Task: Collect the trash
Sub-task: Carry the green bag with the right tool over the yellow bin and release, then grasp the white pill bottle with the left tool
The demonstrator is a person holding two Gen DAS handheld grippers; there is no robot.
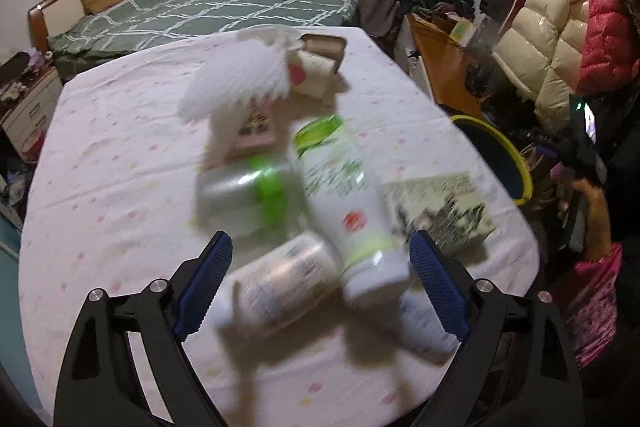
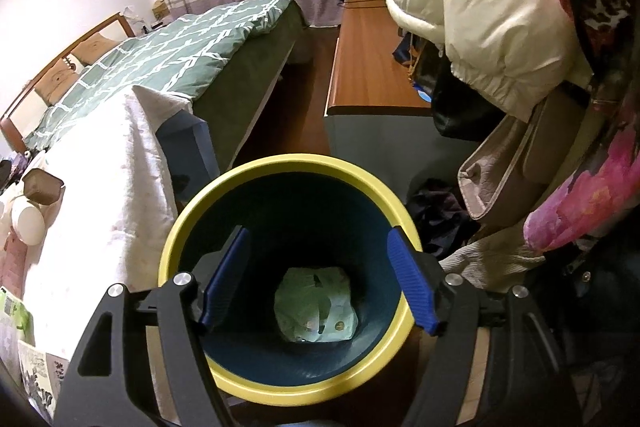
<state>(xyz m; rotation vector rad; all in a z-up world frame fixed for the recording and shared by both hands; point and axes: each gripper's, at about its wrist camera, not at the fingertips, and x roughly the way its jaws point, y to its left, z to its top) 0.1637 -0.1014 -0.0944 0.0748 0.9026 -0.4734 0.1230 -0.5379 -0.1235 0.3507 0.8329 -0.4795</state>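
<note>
In the left wrist view my left gripper (image 1: pixel 320 267) is open above a blurred pile of trash on the white table (image 1: pixel 120 163): a clear can (image 1: pixel 286 279), a white-and-green bottle (image 1: pixel 340 195), a clear container with a green band (image 1: pixel 244 191), crumpled white tissue (image 1: pixel 240 79) and a pink packet (image 1: pixel 256 131). The can and the bottle's end lie between the jaws. In the right wrist view my right gripper (image 2: pixel 320 275) is open and empty over the yellow-rimmed dark bin (image 2: pixel 288 163). A pale green wrapper (image 2: pixel 316 307) lies at the bin's bottom.
A printed paper (image 1: pixel 440 203) lies at the table's right edge, beside the bin (image 1: pixel 516 163). A brown box (image 1: pixel 324 47) and a small jar (image 1: pixel 316 71) sit at the far side. A green bed (image 1: pixel 224 7), a wooden desk (image 2: pixel 372 75) and hanging coats (image 2: pixel 480 7) surround the table.
</note>
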